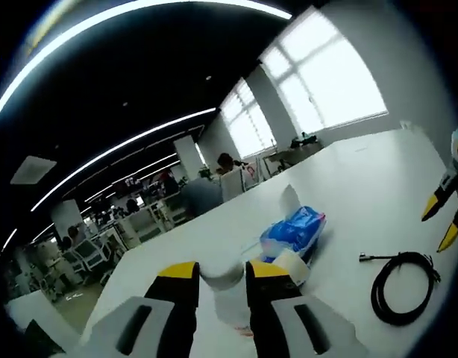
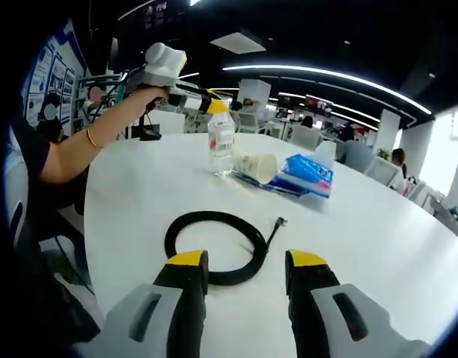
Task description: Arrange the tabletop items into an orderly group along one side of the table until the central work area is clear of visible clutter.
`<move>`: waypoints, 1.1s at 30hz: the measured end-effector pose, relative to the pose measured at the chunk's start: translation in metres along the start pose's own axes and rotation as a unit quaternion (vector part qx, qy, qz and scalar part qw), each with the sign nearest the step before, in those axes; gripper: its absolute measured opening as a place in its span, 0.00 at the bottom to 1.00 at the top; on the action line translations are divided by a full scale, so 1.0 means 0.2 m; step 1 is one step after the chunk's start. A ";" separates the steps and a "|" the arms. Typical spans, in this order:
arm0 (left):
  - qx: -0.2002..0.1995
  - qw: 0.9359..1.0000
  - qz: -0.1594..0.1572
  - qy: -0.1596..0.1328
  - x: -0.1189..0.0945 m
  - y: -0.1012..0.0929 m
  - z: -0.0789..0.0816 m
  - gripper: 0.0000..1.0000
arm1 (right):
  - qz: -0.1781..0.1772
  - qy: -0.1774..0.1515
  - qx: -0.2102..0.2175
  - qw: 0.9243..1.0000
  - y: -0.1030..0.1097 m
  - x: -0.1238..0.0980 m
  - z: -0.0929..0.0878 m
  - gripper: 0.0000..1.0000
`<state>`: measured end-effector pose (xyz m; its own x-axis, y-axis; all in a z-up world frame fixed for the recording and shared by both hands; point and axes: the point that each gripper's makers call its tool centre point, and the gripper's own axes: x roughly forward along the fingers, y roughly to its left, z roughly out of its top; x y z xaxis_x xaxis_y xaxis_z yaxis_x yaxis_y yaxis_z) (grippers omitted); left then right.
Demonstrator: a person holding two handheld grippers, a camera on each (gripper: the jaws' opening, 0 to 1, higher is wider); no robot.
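Note:
A clear water bottle (image 2: pixel 221 142) stands upright on the white table (image 2: pixel 132 201). My left gripper (image 1: pixel 221 273) is shut on the bottle's top (image 1: pixel 220 277); from the right gripper view, the left gripper (image 2: pixel 212 104) comes in from the upper left. Beside the bottle a paper cup (image 2: pixel 259 165) (image 1: pixel 292 264) lies on its side against a blue tissue packet (image 2: pixel 308 173) (image 1: pixel 295 230). A black coiled cable (image 2: pixel 218 246) (image 1: pixel 403 287) lies just ahead of my right gripper (image 2: pixel 244 262), which is open and holds nothing. The right gripper (image 1: pixel 443 218) shows at the far right of the left gripper view.
A person's arm with a bracelet (image 2: pixel 83 149) reaches over the table's left edge. Office desks, chairs and seated people (image 1: pixel 203 190) lie beyond the table. Bright windows (image 1: pixel 326 82) stand behind it.

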<state>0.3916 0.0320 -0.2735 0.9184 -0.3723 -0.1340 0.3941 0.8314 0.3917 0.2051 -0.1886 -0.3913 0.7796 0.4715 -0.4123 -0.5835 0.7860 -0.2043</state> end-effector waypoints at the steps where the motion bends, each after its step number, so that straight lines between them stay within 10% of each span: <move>1: -0.007 1.000 -0.002 -0.001 0.00 0.00 0.00 0.23 | 0.000 0.000 0.000 1.000 0.00 0.00 0.00 0.40; 6: -0.097 0.994 -0.027 -0.042 0.00 -0.01 0.03 0.24 | 0.001 0.001 0.000 1.000 0.01 0.00 0.00 0.39; 33: -0.159 0.985 0.035 -0.060 0.00 -0.01 0.00 0.21 | -0.007 0.005 0.012 1.000 -0.02 -0.02 -0.04 0.37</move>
<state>0.3907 0.0309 -0.2731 0.9405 -0.3399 -0.0011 0.3387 0.9367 0.0885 0.2018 -0.1963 -0.3957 0.7849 0.4569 -0.4185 -0.5673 0.8015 -0.1891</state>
